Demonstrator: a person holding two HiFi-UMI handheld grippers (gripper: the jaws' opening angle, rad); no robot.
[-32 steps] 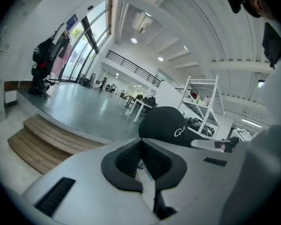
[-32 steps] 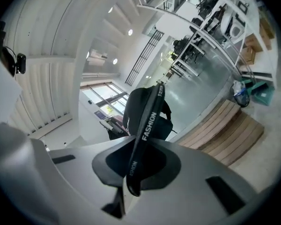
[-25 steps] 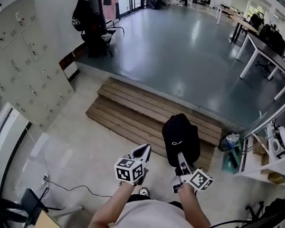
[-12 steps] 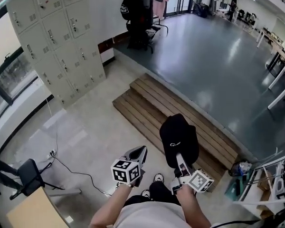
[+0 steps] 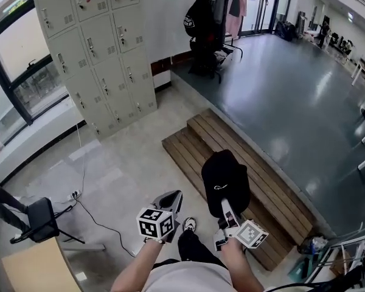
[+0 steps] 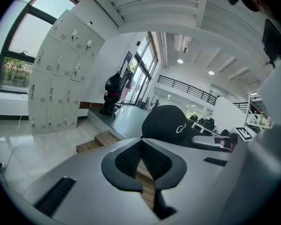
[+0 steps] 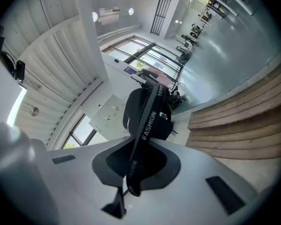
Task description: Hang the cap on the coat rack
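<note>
R gripper [image 5: 224, 203] is clamped on the black fabric cap [image 5: 225, 174], which has a rounded crown w/ a small white logo. I'm holding it over slatted wooden steps [image 5: 188, 142]. The band [image 7: 147, 121] btwn the pads reads "FASHION". L gripper [image 5: 171, 198] has its jaws together, empty. The coat rack [image 5: 214, 17] stands well apart.

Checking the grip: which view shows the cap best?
The right gripper view: the cap is close, its strap clamped between the jaws. The head view shows its crown from above; the left gripper view, its side.
</note>
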